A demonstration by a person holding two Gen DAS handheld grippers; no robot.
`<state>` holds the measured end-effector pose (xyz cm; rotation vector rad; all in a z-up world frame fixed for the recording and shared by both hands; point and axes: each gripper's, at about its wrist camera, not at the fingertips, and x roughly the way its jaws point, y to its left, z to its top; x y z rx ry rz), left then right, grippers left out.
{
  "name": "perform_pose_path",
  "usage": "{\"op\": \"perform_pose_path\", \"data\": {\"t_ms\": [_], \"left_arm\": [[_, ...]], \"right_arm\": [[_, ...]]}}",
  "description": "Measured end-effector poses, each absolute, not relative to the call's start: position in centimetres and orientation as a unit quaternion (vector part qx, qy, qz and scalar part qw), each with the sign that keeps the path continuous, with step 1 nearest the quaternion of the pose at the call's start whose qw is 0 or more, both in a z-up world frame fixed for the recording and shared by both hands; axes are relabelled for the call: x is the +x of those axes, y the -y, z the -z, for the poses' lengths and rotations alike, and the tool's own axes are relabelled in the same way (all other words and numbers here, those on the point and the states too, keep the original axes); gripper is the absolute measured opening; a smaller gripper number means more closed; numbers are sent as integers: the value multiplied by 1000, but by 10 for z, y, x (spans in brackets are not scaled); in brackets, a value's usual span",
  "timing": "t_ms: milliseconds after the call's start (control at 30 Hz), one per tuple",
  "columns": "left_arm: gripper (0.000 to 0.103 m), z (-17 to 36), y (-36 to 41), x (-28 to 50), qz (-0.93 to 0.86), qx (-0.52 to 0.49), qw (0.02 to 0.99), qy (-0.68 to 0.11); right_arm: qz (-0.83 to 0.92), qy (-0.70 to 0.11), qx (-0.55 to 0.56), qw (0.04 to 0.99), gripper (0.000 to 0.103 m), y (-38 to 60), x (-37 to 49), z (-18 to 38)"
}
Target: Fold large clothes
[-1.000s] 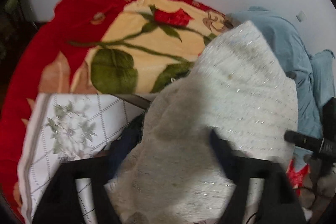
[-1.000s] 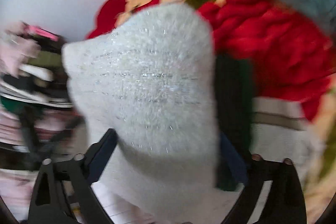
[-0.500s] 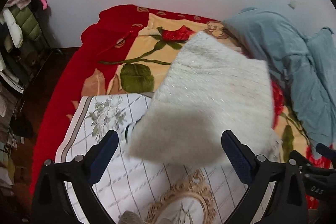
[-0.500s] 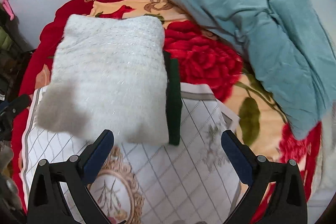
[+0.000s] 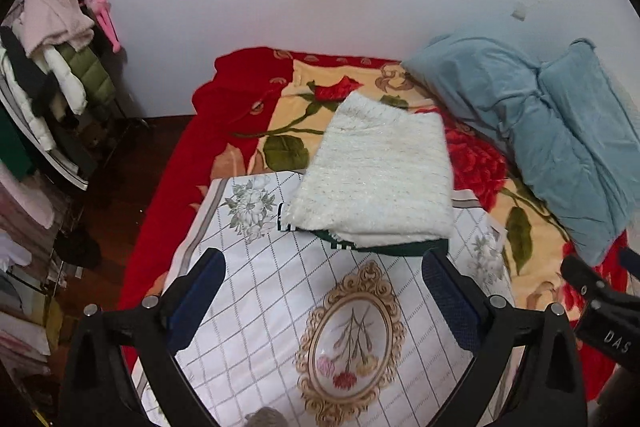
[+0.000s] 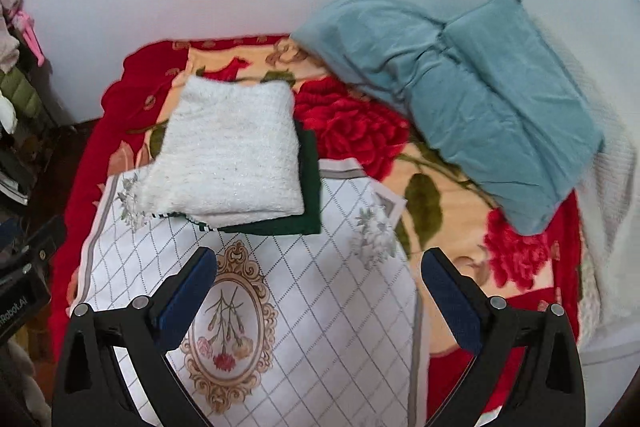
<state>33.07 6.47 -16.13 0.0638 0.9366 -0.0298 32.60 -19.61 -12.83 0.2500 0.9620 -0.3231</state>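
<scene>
Both my hand-held grippers, left [image 5: 322, 301] and right [image 6: 318, 297], are spread, holding nothing. Folded white sweater [image 5: 376, 179] sits ahead atop the green garment [image 6: 310, 183], stacked to keep the cloth [image 6: 320, 287] free.

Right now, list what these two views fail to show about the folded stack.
- Dark green garment: mostly covered by the white sweater in both views; its fold is unreadable.
- Striped edge: too small to tell which garment it belongs to.
- Grey object: cut off by the left view's bottom edge.
</scene>
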Motion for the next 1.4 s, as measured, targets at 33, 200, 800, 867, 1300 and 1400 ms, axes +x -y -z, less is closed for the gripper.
{"op": "perform_pose_path", "data": {"t_ms": [33,200,800,867,1300,1400], "left_arm": [[100,154,-65,322,13,34,893,-448],[100,99,-65,267,12,36,905,-424],[100,-3,-57,157,24,33,936,-350],[100,-6,-55,150,26,33,936,-348],[100,-23,-55,130,24,22,947,-321],[101,-24,-57,126,24,18,947,-319]], "right_arm": [[157,-452,119,870,103,195,312,116],[165,-431,128,878,103,188,248,54],[158,-338,116,920,103,166,93,-94],[157,-336,116,921,103,164,84,-100],[159,-318,109,928,103,158,51,-122],[157,-315,110,929,103,159,50,-124]]}}
